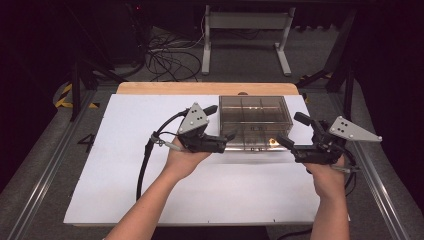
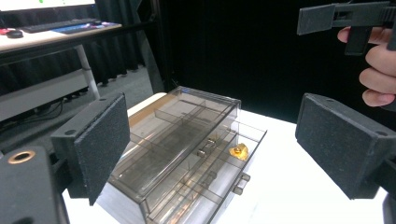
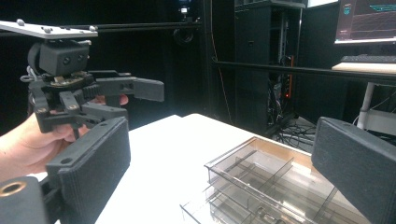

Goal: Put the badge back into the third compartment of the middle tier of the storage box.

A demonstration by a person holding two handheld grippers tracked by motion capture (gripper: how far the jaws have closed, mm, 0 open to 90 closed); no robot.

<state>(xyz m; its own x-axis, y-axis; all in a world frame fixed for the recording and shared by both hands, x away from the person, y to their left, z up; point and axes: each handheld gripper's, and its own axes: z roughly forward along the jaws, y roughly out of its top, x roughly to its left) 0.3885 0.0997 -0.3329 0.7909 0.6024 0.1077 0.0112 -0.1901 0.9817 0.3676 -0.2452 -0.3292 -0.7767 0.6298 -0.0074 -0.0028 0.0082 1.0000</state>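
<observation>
Plastic drawer box point(image 1: 255, 120) near the desk's far edge looks light, stiff, slippery; we grasp its small handles point(image 2: 204, 148) with both grippers, left gripper point(image 1: 227, 136) and right gripper point(image 1: 286, 142), now wide open, empty.

Overhead camera, two tongs-mounted, box point(image 1: 255, 120) shared

White table point(image 1: 150, 190), floor cables point(image 1: 170, 62)

Drawer box point(image 3: 261, 196) (lower part) cut off
</observation>
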